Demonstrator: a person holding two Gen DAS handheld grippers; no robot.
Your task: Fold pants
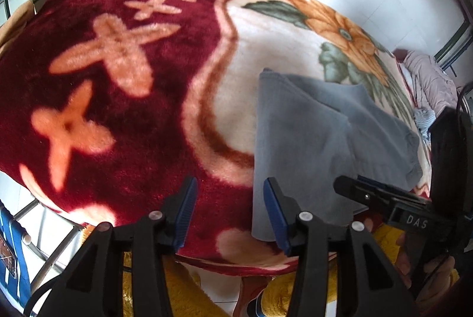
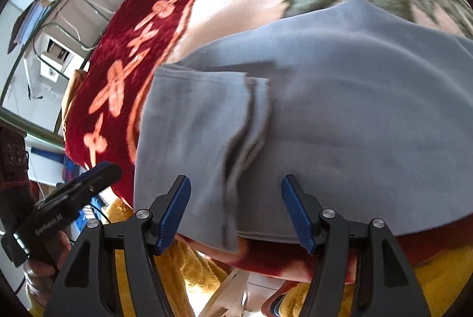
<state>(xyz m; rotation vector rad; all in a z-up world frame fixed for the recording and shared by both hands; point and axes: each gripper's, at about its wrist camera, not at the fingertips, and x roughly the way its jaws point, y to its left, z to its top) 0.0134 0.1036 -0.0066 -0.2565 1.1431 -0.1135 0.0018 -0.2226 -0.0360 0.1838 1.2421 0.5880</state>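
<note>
Left gripper (image 1: 230,210): jaws parted, nothing between, right pad beside grey pants (image 1: 313,136) edge near blanket (image 1: 118,86) front edge. Right gripper (image 2: 236,210): jaws wide, empty, over pants.

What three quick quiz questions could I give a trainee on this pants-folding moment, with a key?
1. True or false: the grey pants lie folded on the floral blanket, with neither gripper holding them.
2. Which pattern sits beyond the pants' far edge? A) an orange flower with green leaves B) blue stripes C) a plain white sheet
3. Fill in: in the left wrist view, the left gripper stands over the pants' ____ edge, partly above red blanket.

Key
1. True. Both the left gripper and the right gripper stand open above the cloth, nothing pinched between the fingers.
2. A
3. left
</note>
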